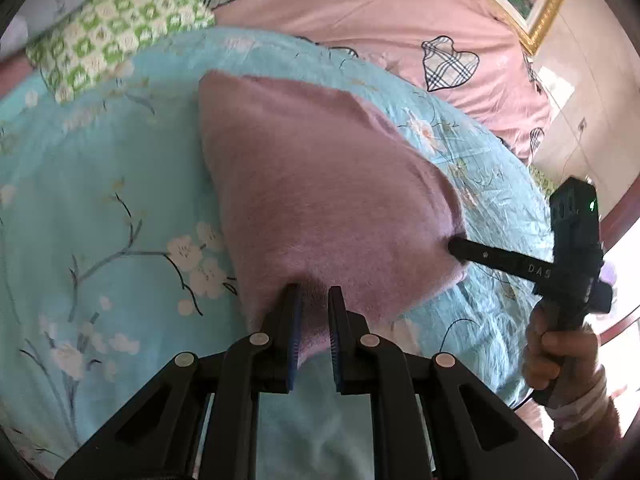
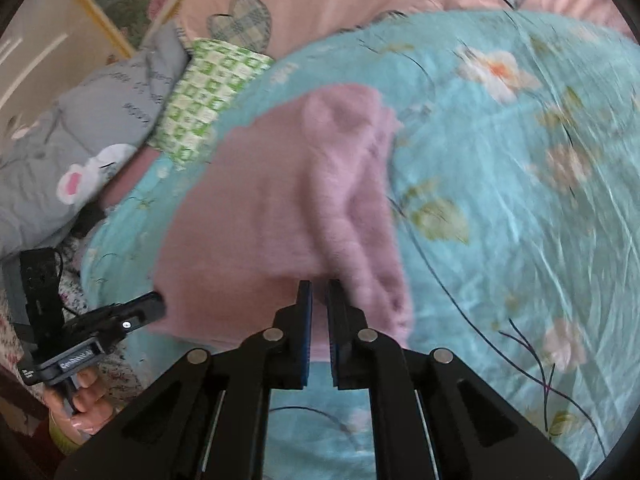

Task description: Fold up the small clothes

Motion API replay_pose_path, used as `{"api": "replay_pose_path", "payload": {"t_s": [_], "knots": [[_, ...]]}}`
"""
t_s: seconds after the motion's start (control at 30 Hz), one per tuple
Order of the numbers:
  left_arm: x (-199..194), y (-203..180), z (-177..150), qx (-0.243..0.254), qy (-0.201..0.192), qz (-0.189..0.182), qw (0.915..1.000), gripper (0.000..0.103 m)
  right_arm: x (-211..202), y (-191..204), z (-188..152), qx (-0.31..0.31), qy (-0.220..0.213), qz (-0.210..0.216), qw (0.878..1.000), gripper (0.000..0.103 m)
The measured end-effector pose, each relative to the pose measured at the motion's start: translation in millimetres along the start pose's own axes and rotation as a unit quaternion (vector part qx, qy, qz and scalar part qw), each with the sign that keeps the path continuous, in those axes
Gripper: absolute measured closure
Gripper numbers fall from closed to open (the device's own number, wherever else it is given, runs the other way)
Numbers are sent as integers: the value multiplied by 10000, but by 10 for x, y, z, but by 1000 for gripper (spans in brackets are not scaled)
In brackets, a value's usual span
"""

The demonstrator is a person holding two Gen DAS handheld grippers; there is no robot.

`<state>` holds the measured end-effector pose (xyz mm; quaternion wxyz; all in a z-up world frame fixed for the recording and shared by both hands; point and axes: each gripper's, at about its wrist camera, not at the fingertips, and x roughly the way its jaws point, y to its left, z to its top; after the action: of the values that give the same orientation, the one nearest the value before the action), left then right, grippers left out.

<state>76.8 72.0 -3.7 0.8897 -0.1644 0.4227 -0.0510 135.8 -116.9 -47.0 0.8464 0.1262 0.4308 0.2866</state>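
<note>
Pink garment (image 1: 320,184) stretching lengthwise away across teal quilt (image 1: 100,220), near edge gripped by left tongs (image 1: 314,300) and right tongs (image 2: 319,292)

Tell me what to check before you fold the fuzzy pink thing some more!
1. Left tool pinching the pink garment: ok, near edge sits between its blue pads.
2. Right tool pinching the same garment: ok, fabric is between its pads.
3. Both tools on the near edge, apart from each other: ok, the right tool's tip meets the cloth to the right of the left tool in the left view.
4. Garment lying smooth: not ok, a thick ridge bunches along its right side in the right view.
5. Blue flowered quilt free where the fold lands: ok; the green checked cloth lies farther back.
</note>
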Motion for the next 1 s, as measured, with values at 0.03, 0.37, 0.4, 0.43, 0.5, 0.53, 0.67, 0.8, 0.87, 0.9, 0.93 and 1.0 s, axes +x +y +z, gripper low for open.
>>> {"api": "replay_pose_path", "payload": {"t_s": [0.03,0.37,0.4,0.43,0.5,0.53,0.67,0.8,0.87,0.9,0.93,1.0], "knots": [[25,17,-10,-33,32,-14,10000,92,23,-36,-4,43,5,29,10000,95],[140,50,-94,1,67,11,10000,91,50,-185,-137,100,-106,57,9999,100],[135,50,-76,11,78,15,10000,91,46,-182,-140,107,-109,56,9999,100],[114,49,-74,3,77,10,10000,90,40,-170,-141,78,-98,32,9999,100],[51,59,-73,-72,36,-66,9999,83,18,-142,-146,18,-67,-34,10000,100],[8,65,-77,-139,8,-163,9998,78,5,-136,-153,26,-61,-45,10000,100],[-178,-13,-113,-131,-233,0,9996,43,-126,-75,-216,49,-120,-114,9999,95],[-326,-109,-169,2,-469,322,9984,34,-357,114,-294,-290,-389,-322,9983,95],[-368,-114,-200,-59,-487,293,9984,31,-448,160,-314,-335,-510,-274,9978,93],[-368,-116,-205,-76,-477,294,9984,30,-505,174,-328,-310,-581,-225,9976,92],[-378,-117,-229,-89,-468,299,9984,30,-537,180,-338,-296,-620,-193,9975,88],[-389,-122,-267,-87,-450,346,9983,29,-614,205,-371,-293,-750,-164,9966,69]]}}
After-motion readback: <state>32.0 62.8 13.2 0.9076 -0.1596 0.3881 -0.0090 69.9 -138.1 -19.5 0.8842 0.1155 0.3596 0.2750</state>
